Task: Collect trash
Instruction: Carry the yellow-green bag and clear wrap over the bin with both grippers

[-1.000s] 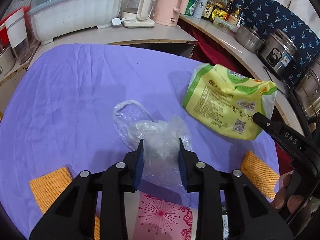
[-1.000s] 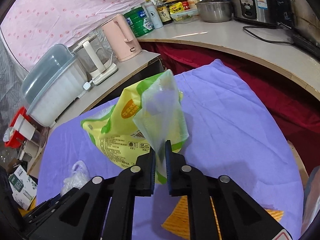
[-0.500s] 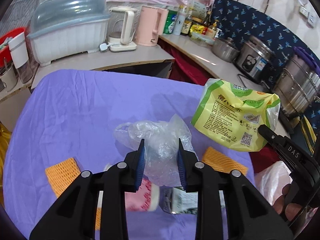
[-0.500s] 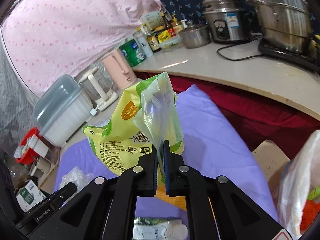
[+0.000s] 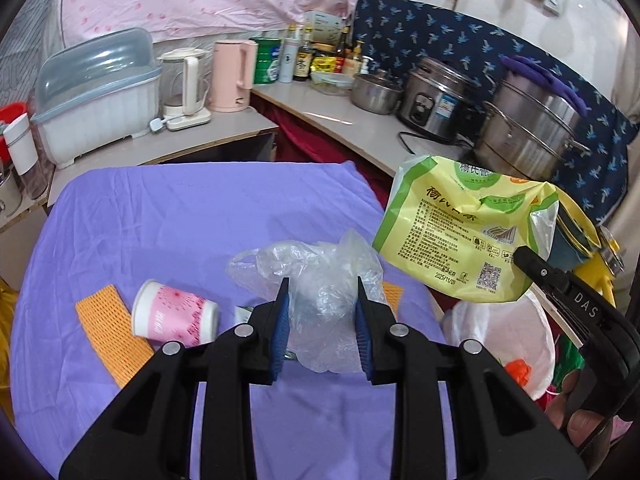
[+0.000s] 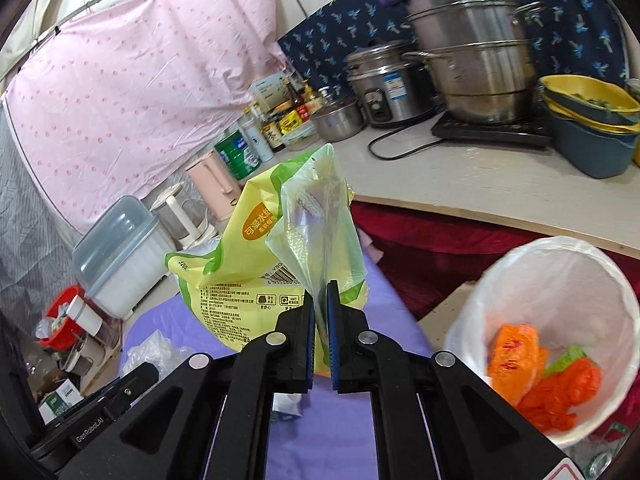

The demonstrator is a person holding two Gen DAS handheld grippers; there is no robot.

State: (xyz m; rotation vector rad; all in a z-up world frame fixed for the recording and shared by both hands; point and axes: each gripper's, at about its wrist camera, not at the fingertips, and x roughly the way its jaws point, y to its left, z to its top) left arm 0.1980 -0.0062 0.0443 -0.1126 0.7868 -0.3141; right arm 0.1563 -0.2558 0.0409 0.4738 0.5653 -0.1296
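Right hand-held gripper (image 6: pixel 319 336): jaws nearly closed, pinching the clear edge of a yellow-green package (image 6: pixel 256 264). Package hangs in the air, long axis roughly upright in the right wrist view, the pinched edge lowest. In the left wrist view the same package (image 5: pixel 464 236) shows its printed back and QR code, tilted, above the right edge of the purple cloth (image 5: pixel 200 216).

Left hand-held gripper (image 5: pixel 320 320): jaws at medium spread, closed on a crumpled clear plastic bag (image 5: pixel 320 280) bulging forward between the blue pads (image 5: pixel 280 320).

White-lined trash bin (image 6: pixel 600 280) stands beside the cloth; inside it, orange and green scraps (image 6: pixel 536 376).

On the cloth: a pink paper cup (image 5: pixel 176 316) on its side, mouth pointing left, beside an orange mesh pad (image 5: pixel 108 332). Both appear only in the left wrist view. The bin's contents are clear only in the right wrist view.
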